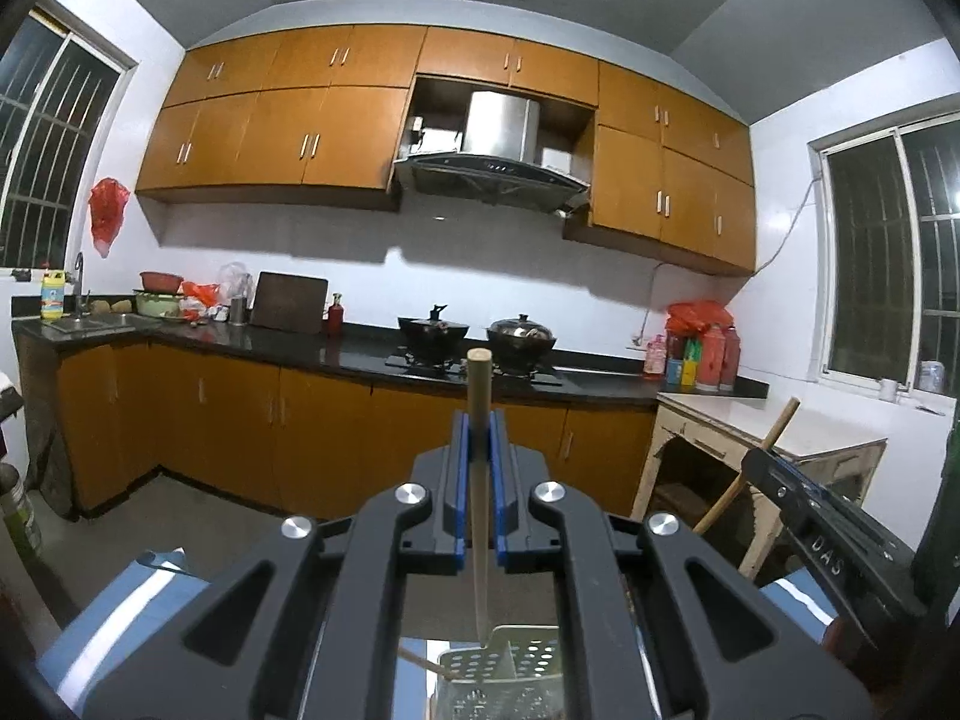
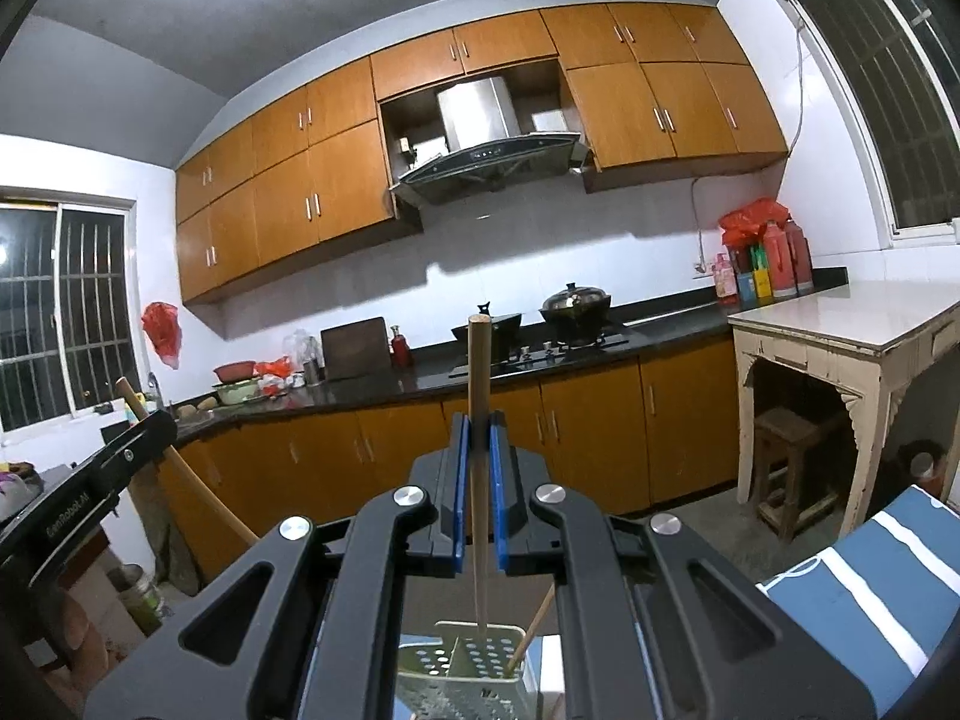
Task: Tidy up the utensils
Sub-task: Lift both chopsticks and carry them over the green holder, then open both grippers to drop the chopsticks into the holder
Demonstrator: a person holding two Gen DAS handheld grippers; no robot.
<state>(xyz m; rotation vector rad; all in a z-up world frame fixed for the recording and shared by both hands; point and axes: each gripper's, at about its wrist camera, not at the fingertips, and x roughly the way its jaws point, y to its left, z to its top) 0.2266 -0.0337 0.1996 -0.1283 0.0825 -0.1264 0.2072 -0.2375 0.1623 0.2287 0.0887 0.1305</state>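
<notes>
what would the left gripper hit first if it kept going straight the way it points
Probably nothing close. The left gripper, jaws shut on a chopstick, points level across open floor toward the lower cabinets under the stove. Those cabinet fronts look like the first thing in line, though depth is unclear.

Bright overhead indoor light, windows [image 1: 888,252] dark. Cabinets [image 1: 384,114] cast shadows on wall. Strong fisheye bending, black vignette corners; focus sharp.
</notes>
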